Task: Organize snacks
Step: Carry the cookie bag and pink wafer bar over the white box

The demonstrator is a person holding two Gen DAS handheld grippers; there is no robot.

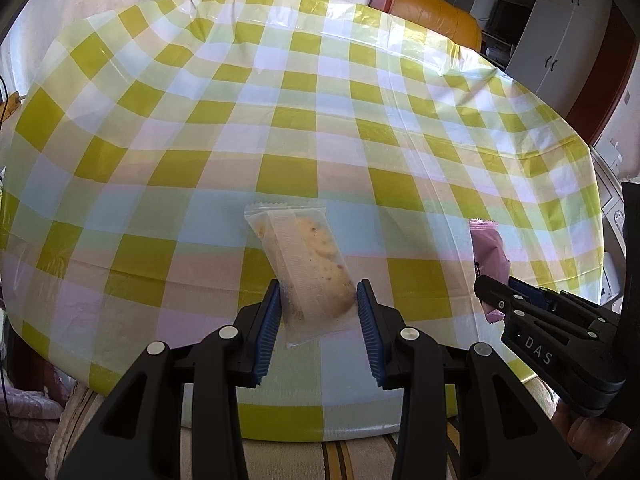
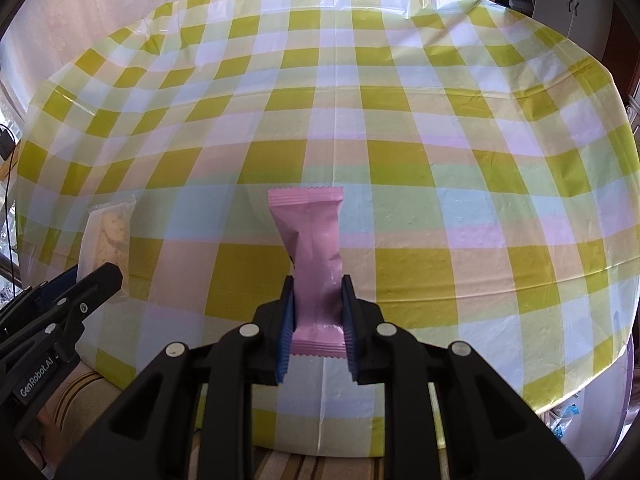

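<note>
A round table point(image 1: 360, 92) fills both views, covered in a glossy plastic cloth checked in yellow-green, white and pale pastel squares. Behind it I see a pale wall, an orange-yellow padded chair point(image 1: 436, 16) at the far edge, and white cabinets point(image 1: 560, 40) through a doorway to the far right. Striped fabric shows below the near rim of the table.

My left hand-held gripper point(image 1: 318, 300) is closed at a narrow width on a clear snack packet point(image 1: 304, 268) with a pale, speckled cookie-like piece inside. The blue ribbed pads point(image 1: 269, 320) press on the packet's lower half from both sides; its crimped upper end points away from me and leans slightly left. The packet is above the near part of the table; I cannot tell whether it touches the cloth.

My right hand-held gripper point(image 2: 318, 312) is clamped tight on a pink snack wrapper point(image 2: 314, 256). The pads point(image 2: 286, 336) pinch the wrapper near its lower end so hard that it is squeezed thin between them, and the wider crimped top flares out beyond the fingertips, over the near-centre of the table.

The two hand-held grippers are side by side, near one another but apart. In the left view the right one point(image 1: 486, 284) enters at the right edge with the pink wrapper point(image 1: 490, 252) in it; in the right view the left one point(image 2: 100, 276) shows at the left edge with the clear packet point(image 2: 108, 236).
</note>
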